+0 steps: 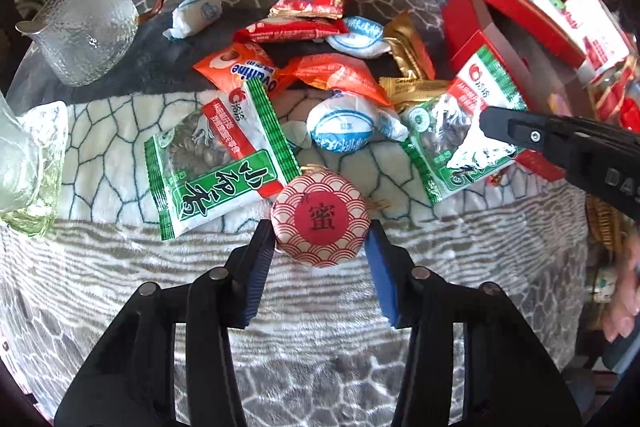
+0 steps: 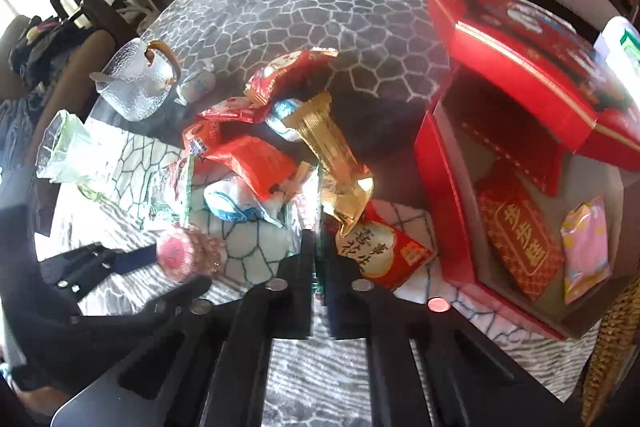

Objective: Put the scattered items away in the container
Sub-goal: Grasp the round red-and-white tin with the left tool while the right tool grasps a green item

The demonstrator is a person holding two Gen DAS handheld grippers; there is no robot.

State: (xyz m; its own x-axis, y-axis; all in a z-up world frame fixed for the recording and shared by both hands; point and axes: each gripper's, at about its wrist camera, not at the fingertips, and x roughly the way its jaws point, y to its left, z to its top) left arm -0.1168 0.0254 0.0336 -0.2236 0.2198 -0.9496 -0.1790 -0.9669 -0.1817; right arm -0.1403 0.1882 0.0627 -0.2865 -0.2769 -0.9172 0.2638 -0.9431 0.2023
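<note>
I am at the picking step, with both hands working at once. My left gripper [image 1: 322, 241] stands over the small round jar [image 1: 320, 221] at the near edge of the pile; its blue pads [image 1: 382, 267] are on either side of the jar. They look very close or just touching, so I cannot say that the grip is firm.

My right gripper [image 2: 318, 267] has its fingers closed, and in the left view they pinch a corner of the green seed packet [image 1: 460, 131] on the right side of the pile.

The red box [image 2: 452, 227] is the container. It stands open at the right, with a red packet [image 2: 516, 243] and a pink packet [image 2: 586, 247] already inside.

I think the next move is to close fully on the jar, lift it straight, and carry both items to the right into the box.

For writing: the jar lid shows the character 蜜, an orange sachet [image 1: 240, 69] reads "Ovaltine", and the other green packet [image 1: 216, 155] has large white characters which I cannot read surely.
</note>
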